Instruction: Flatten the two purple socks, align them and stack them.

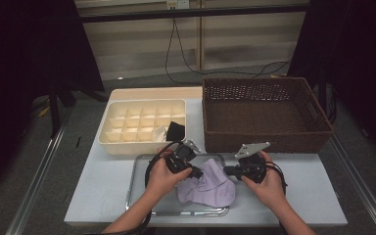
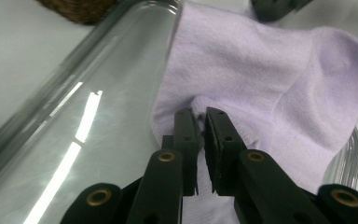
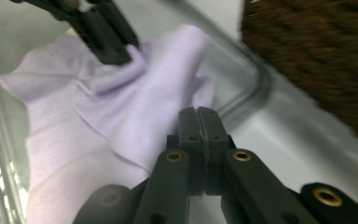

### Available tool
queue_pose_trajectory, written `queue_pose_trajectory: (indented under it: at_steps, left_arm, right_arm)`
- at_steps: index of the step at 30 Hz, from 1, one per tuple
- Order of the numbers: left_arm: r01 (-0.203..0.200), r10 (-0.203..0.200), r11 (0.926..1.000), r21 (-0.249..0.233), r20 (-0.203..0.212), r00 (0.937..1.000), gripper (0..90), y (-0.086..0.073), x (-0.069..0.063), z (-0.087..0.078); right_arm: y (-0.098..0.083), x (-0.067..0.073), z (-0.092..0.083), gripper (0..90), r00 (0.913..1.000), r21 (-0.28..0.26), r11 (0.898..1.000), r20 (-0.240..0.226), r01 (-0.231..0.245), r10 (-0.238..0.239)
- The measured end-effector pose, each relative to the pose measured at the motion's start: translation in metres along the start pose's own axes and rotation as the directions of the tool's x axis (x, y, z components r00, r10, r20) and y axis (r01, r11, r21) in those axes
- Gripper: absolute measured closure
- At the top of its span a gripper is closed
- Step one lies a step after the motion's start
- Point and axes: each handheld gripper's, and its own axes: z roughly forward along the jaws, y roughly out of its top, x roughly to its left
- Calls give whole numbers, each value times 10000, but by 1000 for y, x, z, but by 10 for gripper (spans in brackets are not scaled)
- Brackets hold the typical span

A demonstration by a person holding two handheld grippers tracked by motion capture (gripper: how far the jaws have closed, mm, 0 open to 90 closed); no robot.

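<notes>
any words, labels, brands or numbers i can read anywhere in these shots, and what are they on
None: no readable text in any view.
Lilac sock, metal tray, cream divider box, wicker basket, both grippers' jaws: plain, no print or label.
Small pale plate on the back wall: too small and blurred to read.

The left hand-held gripper [image 2: 200,122] has its two black jaws nearly together, pinching a raised fold of a lilac sock [image 2: 265,79]. The sock lies in a shiny metal tray [image 2: 88,116], its far end draped over the tray's rim. A white tabletop [image 2: 18,51] borders the tray, with a dark wicker basket [image 2: 77,8] at the top edge.
</notes>
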Motion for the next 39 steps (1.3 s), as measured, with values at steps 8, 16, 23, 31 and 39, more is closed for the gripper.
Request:
queue_pose_trajectory:
  at_steps: [8,16,23,31,39]
  left_arm:
    - [449,-453,9986,-288,-139,9989,840,-5,7,-10]
    - [690,-698,9962,-526,-150,9974,839,-8,15,-16]
    - [724,-718,9958,-553,130,9973,809,-11,15,-13]
    - [540,-544,9957,-749,-32,9985,439,-12,12,-12]
    - [627,-638,9970,-460,-227,9977,383,-23,10,-15]
  right_arm:
    - [-5,-12,-11,900,9981,-131,9992,482,-386,392]
    - [-13,-20,-13,900,9965,-68,9981,568,-609,612]
    - [-15,-19,-13,798,9964,-260,9965,276,-800,807]
    - [-7,1,-7,514,9987,-173,9988,-232,-466,462]
    - [-12,12,11,512,10000,503,9987,78,44,-48]
